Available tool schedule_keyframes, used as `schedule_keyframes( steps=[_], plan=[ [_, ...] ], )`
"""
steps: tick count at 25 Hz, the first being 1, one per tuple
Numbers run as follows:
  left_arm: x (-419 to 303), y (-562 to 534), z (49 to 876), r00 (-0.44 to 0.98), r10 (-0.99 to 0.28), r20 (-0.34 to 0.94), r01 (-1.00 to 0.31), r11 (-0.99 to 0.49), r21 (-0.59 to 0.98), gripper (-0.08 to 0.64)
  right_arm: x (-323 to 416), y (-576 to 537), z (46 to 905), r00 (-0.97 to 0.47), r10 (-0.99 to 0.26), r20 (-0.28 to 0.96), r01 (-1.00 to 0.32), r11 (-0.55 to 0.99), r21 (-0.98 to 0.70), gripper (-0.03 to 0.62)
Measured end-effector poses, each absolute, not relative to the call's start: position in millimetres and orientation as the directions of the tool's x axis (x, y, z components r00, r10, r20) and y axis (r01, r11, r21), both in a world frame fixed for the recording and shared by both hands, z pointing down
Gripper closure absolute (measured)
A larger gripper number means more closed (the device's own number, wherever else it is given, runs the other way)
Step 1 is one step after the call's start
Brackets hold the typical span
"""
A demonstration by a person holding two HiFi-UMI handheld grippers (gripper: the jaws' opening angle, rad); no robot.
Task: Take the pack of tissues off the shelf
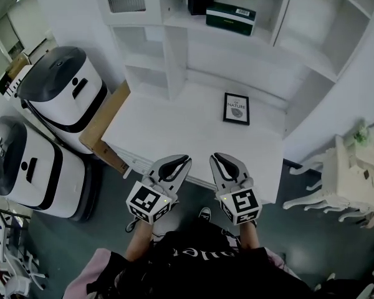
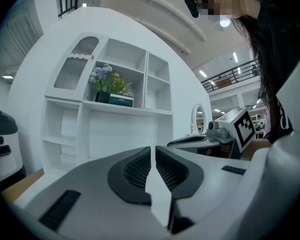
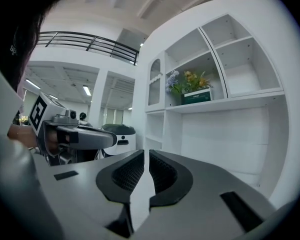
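Both tools are sitting closed and empty. The left tool (image 1: 176, 164) and the right tool (image 1: 220, 162) have their jaws together with nothing between them, and you're holding them over the near edge of the counter (image 1: 174, 126). The pack of tissues (image 1: 230, 17) is sitting on the shelf (image 1: 177, 18), well ahead of and above both tools and slightly nearer the right tool's line.

Risks I'm seeing:
- If you're arriving with the jaws together, you're shoving the pack deeper into the shelf instead of gripping it. Be opening before you close in.
- The flower pot (image 1: 199, 0) is standing just beside the pack, on the left tool's side. Coming in from there, you're risking a clip that tips it.
- The shelf divider (image 1: 282, 14) is standing near the pack's other side, so a wide-open tool swinging in from the right may be catching on it.
- The framed picture (image 1: 236, 108) is sitting on the counter between the tools and the shelf. A low reach is likely dragging across it, so be going over it.
- If you're pinching only a corner, the pack is probably twisting out and dropping onto the counter. Be taking it across the body.
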State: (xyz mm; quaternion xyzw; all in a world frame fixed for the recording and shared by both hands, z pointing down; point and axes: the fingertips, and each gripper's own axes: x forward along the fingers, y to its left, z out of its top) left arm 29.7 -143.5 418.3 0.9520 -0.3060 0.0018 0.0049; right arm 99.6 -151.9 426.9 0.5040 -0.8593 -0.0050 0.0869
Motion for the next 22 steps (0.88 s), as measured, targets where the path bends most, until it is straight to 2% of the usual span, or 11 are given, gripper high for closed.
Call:
schedule_keyframes(
  steps=[11,22],
  plan=[
    [94,-233,410,0.786,-0.618,0.021,-0.617,-0.786,-0.033,0.520,170,-241,415,-0.495,-0.861,0.119,-0.855,0.507,0.109,0.529],
    [109,-297,378,0.794,-0.608,0.007,-0.603,-0.789,-0.116,0.520,198,-300,377,-0.470,-0.881,0.057,-0.870,0.473,0.139,0.528]
  ],
)
